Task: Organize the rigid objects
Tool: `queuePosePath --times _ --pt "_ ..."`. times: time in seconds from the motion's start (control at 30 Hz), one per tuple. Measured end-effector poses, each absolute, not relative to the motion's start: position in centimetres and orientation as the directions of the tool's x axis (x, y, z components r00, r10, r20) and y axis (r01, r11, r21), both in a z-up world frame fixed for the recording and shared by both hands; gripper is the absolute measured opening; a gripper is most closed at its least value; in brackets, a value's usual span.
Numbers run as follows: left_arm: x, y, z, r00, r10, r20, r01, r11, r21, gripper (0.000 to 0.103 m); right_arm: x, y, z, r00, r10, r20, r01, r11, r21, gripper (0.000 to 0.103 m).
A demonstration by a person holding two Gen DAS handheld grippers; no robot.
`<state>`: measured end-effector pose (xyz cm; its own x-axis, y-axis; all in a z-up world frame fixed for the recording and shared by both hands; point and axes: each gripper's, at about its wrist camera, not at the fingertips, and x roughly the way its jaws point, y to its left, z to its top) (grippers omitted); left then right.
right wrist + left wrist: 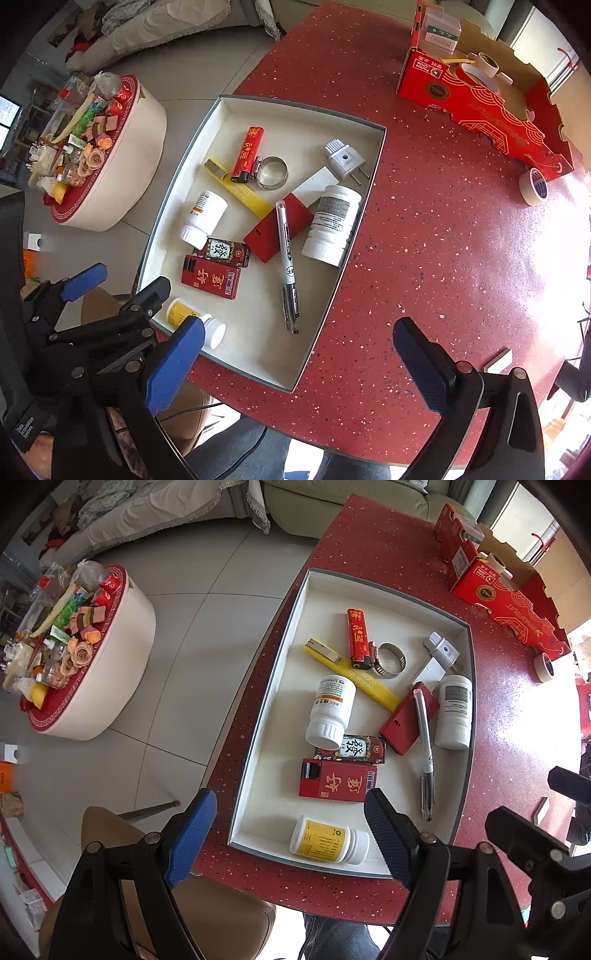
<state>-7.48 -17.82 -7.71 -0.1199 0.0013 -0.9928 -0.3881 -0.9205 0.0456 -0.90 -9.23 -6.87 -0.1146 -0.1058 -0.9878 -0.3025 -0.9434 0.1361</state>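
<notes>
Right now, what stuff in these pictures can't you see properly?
- Yellow-label bottle: in the right wrist view, the left claw and a blue pad cover part of it.
- Small print on the grey-label bottle: too tiny to read in both views.
- Red cardboard box: its inside is mostly hidden by its own walls.
- Table, right side: washed out by window glare.

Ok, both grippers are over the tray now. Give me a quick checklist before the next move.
1. Left gripper open, nothing held: ok.
2. Right gripper open, nothing held: ok.
3. Tray fully on the red table: ok.
4. Pen leaning on the red box, not flat: not ok.
5. Tape roll outside the tray: not ok.
6. Yellow-label bottle lid tight: cannot tell.
</notes>
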Motion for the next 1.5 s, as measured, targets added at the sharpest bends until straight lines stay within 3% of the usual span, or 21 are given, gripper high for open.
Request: queuePosePath --times 1.5 --pt "-8.2 -19.3 -7.6 -0.095 0.025 -0.995 -0.392 -0.92 0.014 0.085 -2.5 -10.6 -6.1 -0.097 -0.038 -0.995 -0.274 -0.96 0.063 0.103"
